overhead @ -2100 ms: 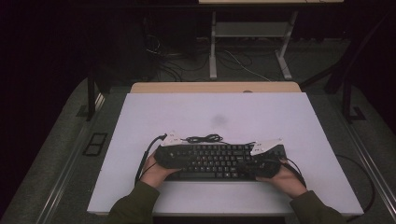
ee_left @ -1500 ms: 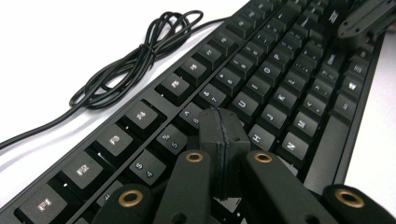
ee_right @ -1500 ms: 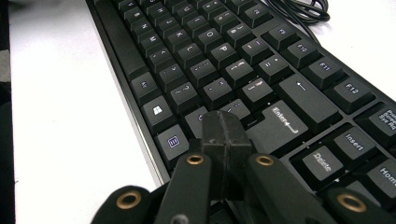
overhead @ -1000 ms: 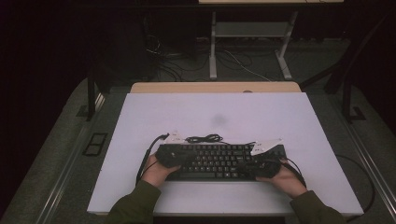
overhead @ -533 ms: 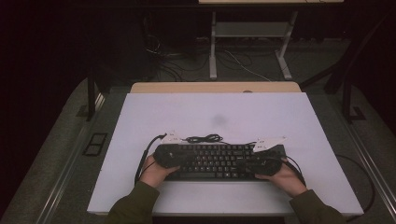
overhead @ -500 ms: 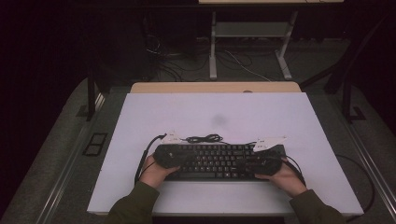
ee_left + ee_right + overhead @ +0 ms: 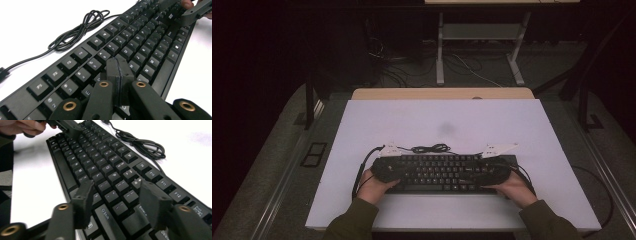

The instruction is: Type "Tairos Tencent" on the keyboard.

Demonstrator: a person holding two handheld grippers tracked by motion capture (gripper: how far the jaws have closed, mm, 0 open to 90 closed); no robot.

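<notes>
Black plastic full-size keyboard (image 7: 442, 172) flat on white counter (image 7: 442, 125), near front edge. Left claw (image 7: 119, 72) pressed together over the number-row keys; right claw (image 7: 117, 202) just been opening, now apart above Shift/Enter, nothing clamped. Looks like key-pressing work, right side between presses.

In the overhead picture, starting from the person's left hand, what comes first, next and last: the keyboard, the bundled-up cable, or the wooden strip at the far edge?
From the left hand, in the high view:
1. Keyboard: right beside the hand, near the table's front edge.
2. Coiled cable: just behind the keyboard, toward the middle.
3. Wooden strip: at the table's far edge.
</notes>
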